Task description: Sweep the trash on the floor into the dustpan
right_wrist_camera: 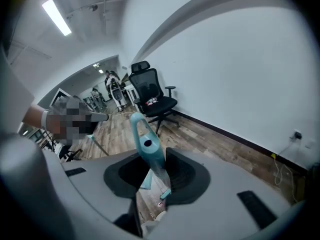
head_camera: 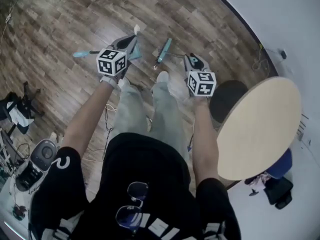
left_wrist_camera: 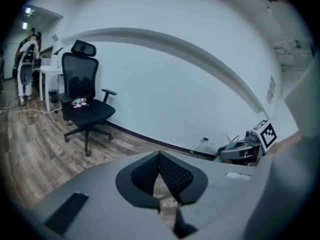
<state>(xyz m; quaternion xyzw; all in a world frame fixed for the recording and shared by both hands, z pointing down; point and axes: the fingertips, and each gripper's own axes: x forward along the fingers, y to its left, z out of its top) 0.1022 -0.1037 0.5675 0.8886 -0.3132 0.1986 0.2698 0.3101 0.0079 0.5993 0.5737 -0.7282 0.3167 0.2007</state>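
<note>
My right gripper [head_camera: 193,60] [right_wrist_camera: 152,173] is shut on the teal handle of a small broom [head_camera: 163,51] [right_wrist_camera: 146,145], which hangs down toward the wood floor in front of the person's shoes [head_camera: 162,77]. My left gripper [head_camera: 128,42] [left_wrist_camera: 159,157] is shut, its pads touching at the tips with only floor showing behind them. Under it in the head view lies a teal dustpan [head_camera: 134,49], its handle [head_camera: 83,54] sticking out to the left. A white scrap of paper [head_camera: 136,30] lies just beyond the pan. A small reddish bit [right_wrist_camera: 161,203] lies on the floor below the broom.
A round wooden table [head_camera: 260,129] and a dark stool [head_camera: 227,96] stand close on the right, by the white wall. A black office chair [left_wrist_camera: 82,109] [right_wrist_camera: 152,98] stands ahead by the wall. Cables and gear [head_camera: 42,155] lie at the left.
</note>
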